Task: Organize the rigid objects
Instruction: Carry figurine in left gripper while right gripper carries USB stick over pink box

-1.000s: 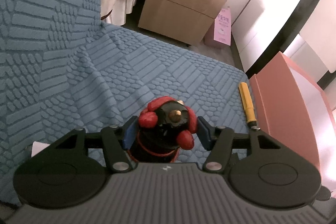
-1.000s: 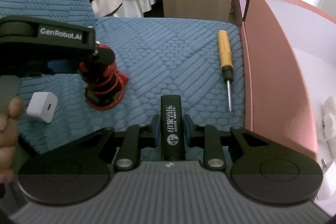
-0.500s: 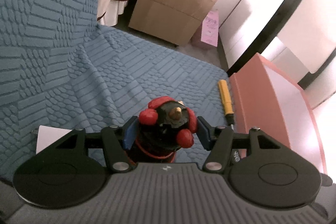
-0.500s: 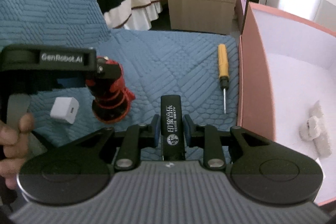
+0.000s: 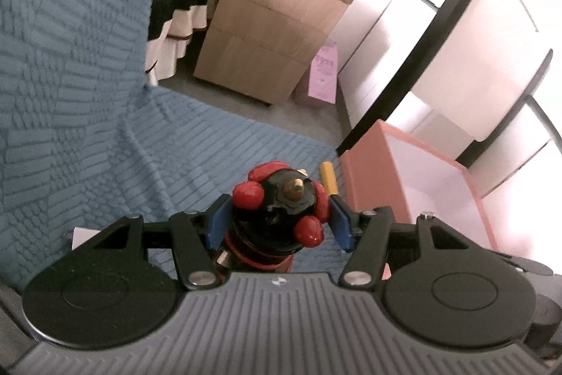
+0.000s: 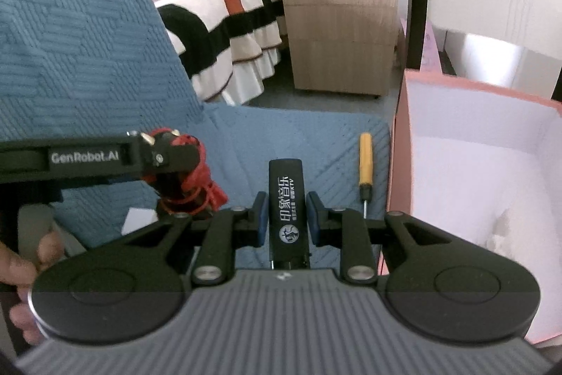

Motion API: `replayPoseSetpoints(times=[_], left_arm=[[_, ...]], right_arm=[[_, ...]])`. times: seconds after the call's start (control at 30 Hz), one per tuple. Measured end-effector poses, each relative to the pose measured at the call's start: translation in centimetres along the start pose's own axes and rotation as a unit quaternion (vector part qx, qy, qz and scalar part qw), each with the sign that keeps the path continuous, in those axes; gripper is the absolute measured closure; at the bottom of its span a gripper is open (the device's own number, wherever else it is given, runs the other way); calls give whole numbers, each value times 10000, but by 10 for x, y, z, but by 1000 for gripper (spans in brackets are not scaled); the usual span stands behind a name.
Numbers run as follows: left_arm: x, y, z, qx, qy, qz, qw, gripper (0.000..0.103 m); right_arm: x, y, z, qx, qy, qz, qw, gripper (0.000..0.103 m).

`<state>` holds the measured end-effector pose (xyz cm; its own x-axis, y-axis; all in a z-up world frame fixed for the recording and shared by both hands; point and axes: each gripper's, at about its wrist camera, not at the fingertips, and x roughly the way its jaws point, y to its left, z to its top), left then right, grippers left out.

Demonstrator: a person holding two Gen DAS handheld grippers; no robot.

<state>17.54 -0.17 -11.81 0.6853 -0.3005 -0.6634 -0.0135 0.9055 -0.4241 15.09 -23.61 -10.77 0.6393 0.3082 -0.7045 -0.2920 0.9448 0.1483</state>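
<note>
Claws | left claw [image 5: 279,222] clenched on red-black knob [image 5: 281,217] | right claw [image 6: 287,220] grasping black stick [image 6: 288,202] | screwdriver [image 6: 365,164] beside pink box [image 6: 398,164]

You are working in a home bedroom. Behind the blue textured sofa [image 6: 80,58] you can see a bed [image 6: 217,20] made up with a cream, black and orange striped cover with a frilled skirt. Beside it stands a light wooden drawer cabinet [image 6: 339,23] with a key in its top lock and small clutter on top. White cupboard panels [image 5: 467,34] with a black frame line the wall to the right.
</note>
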Motion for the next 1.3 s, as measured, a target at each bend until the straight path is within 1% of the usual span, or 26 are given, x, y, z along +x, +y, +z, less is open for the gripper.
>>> replayPoseSetpoints(times=[0.17, 0.37, 0.53, 0.73, 0.93, 1.3], left_arm=[[-12, -22, 10, 171, -120, -128, 9997, 39], [-22, -53, 22, 394, -242, -307, 9985, 39], [-24, -82, 25, 489, -248, -502, 9972, 39], [-20, -112, 21, 591, -174, -695, 9957, 39], [-13, -142, 13, 744, -62, -857, 9935, 39], [7, -177, 1, 928, 117, -947, 9911, 39]], right_arm=[[-19, -6, 16, 48, -178, 17, 9998, 77], [-44, -21, 31, 134, -426, -102, 9990, 77], [-62, -36, 35, 179, -560, -236, 9980, 77], [-75, -54, 28, 198, -552, -436, 9973, 77], [-88, -80, 16, 417, -527, -620, 9958, 77], [-97, -120, -4, 654, -481, -878, 9928, 77]])
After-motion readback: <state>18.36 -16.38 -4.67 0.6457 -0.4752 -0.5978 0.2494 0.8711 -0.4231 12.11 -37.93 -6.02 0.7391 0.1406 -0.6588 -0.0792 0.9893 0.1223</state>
